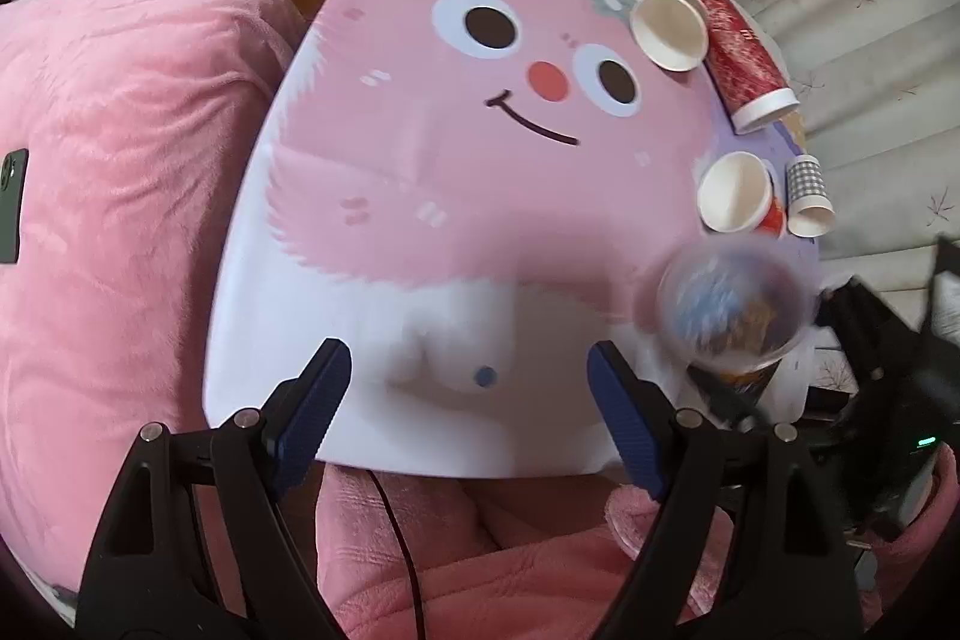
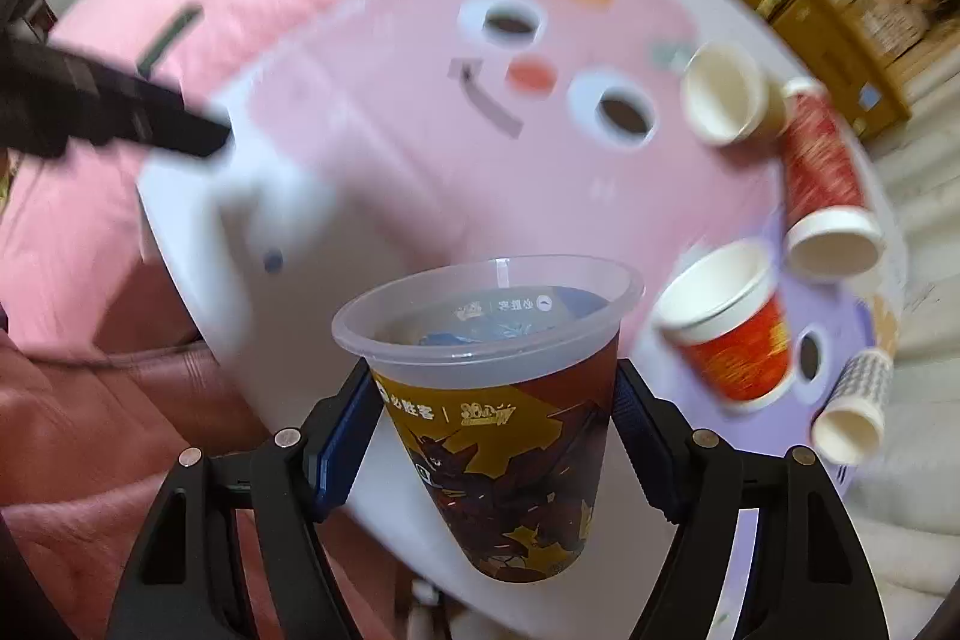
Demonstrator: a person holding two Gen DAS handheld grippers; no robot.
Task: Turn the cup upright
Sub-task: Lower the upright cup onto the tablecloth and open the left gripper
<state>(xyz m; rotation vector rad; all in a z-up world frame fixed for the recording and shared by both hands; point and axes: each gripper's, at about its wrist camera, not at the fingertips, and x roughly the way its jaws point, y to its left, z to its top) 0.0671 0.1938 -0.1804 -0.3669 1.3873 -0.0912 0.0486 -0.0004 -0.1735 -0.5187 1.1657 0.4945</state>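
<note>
Cup: the printed plastic cup (image 2: 492, 412) sat between the right gripper's (image 2: 492, 436) blue pads, mouth up and tilted slightly, lifted off the table (image 2: 288, 196).
Right jaws: closed partway onto the cup's sides, one pad (image 2: 342, 436) against each flank, holding it just below the clear rim.
Left jaws: the left gripper (image 1: 468, 412) stood wide apart and held nothing, over the table's near edge.
Cup from left view: blurred, off to the right of the left gripper's fingers (image 1: 624, 424).
Other cups: four paper cups (image 2: 732, 316) lay on their sides near the table's right edge.

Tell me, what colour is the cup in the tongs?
Translucent plastic cup with yellow and dark red print; clearest in the right wrist view.
</note>
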